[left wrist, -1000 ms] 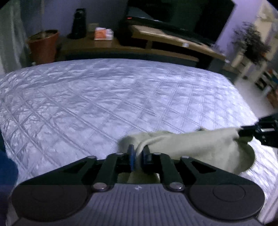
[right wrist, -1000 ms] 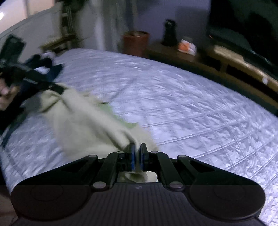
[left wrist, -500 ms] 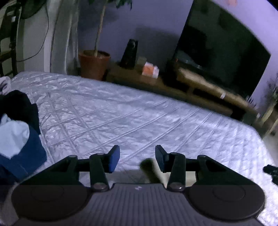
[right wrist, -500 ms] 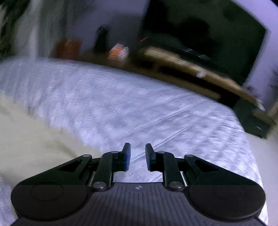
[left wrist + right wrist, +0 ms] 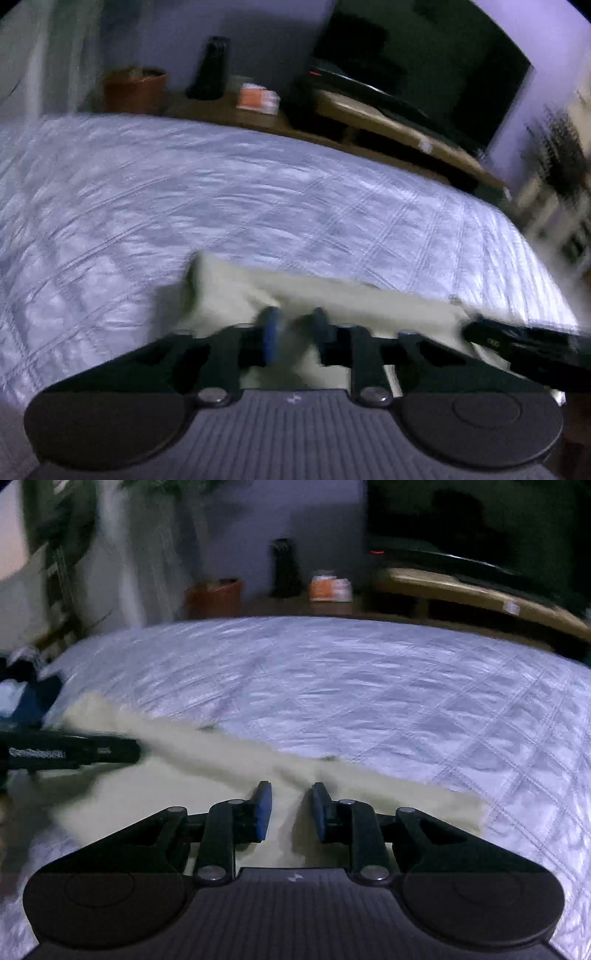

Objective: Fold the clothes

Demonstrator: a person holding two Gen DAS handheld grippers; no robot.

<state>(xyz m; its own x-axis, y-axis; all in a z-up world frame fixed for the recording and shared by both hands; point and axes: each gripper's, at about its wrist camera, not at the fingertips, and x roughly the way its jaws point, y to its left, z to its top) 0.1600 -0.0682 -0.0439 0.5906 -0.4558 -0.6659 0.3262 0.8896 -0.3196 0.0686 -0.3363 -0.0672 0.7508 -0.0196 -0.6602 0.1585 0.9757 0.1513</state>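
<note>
Closing my left tongs on the top edge of the limp, light cream cloth lying on the bed, I hold my right tongs apart over the same hem, nothing gripped, judging corners the best hold.

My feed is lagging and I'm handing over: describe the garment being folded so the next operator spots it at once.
Start at the big bed with the pale quilted bedspread. On its near edge, right in front of both cameras, lies the cream garment, spread flat in a long band. It is the only pale yellowish cloth there; the dark blue clothes heaped at the bed's left side are a separate pile.
</note>
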